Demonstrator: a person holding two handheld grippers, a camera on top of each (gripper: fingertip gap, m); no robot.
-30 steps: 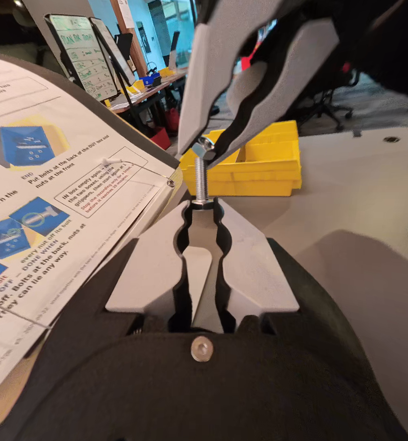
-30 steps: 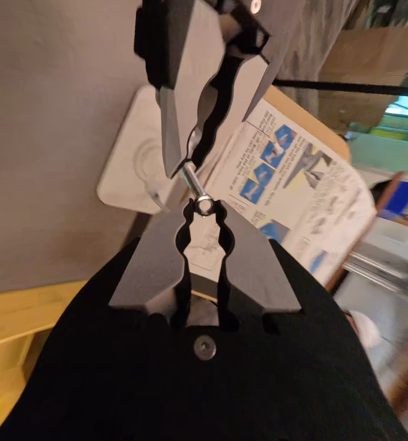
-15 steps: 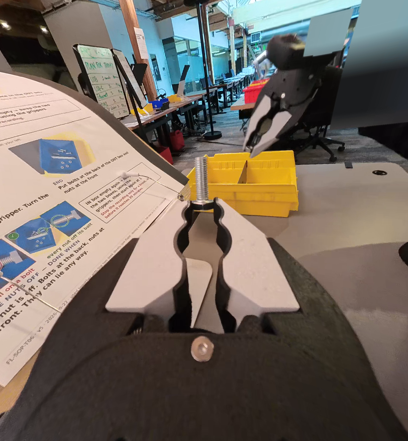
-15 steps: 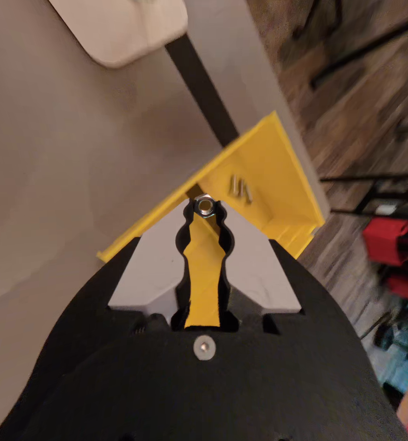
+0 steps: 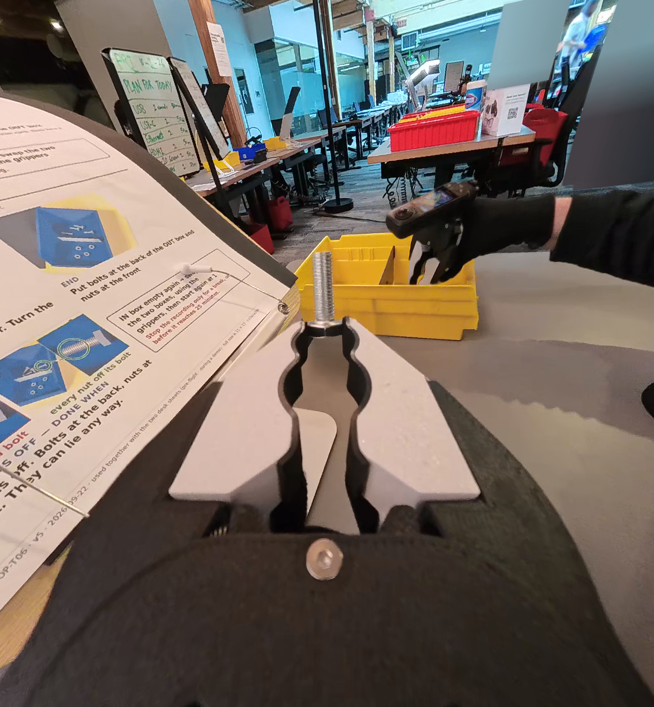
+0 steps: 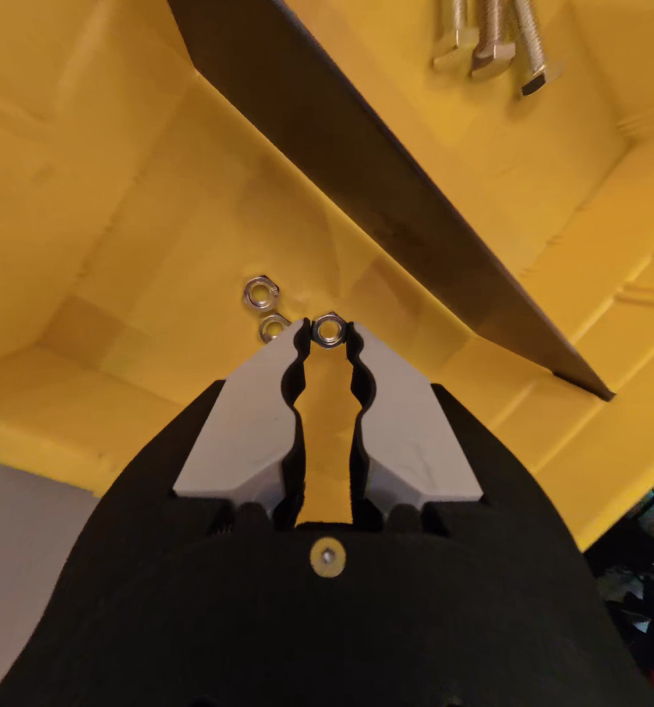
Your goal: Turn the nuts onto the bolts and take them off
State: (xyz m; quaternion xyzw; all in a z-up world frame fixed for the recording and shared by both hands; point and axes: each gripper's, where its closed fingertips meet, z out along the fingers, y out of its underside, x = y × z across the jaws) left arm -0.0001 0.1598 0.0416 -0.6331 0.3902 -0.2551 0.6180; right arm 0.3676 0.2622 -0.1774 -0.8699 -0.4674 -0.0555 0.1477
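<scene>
My left gripper (image 5: pixel 324 328) is shut on the head of a silver bolt (image 5: pixel 322 287), which stands upright with bare thread and no nut on it. My right gripper (image 6: pixel 329 329) is shut on a silver nut (image 6: pixel 329 331) and holds it low inside the front compartment of the yellow bin (image 6: pixel 88 191). Two loose nuts (image 6: pixel 261 292) lie on the bin floor just left of its tips. Three bolts (image 6: pixel 493 42) lie in the compartment beyond the dark divider (image 6: pixel 356 160). The left wrist view shows the right gripper (image 5: pixel 428 267), held by a gloved hand, dipping into the bin (image 5: pixel 386 306).
An instruction sheet on a board (image 5: pixel 88 306) stands close on the left of my left gripper. The grey table (image 5: pixel 547 382) spreads to the right. Desks, a whiteboard (image 5: pixel 153 122) and red bins (image 5: pixel 432 130) are far behind. About 45 centimeters separates my left fingertips from my right.
The right gripper pulled the nut off the bolt's end, carried it away to the yellow bin and lowered it into the front compartment. The left gripper kept holding the bolt upright.
</scene>
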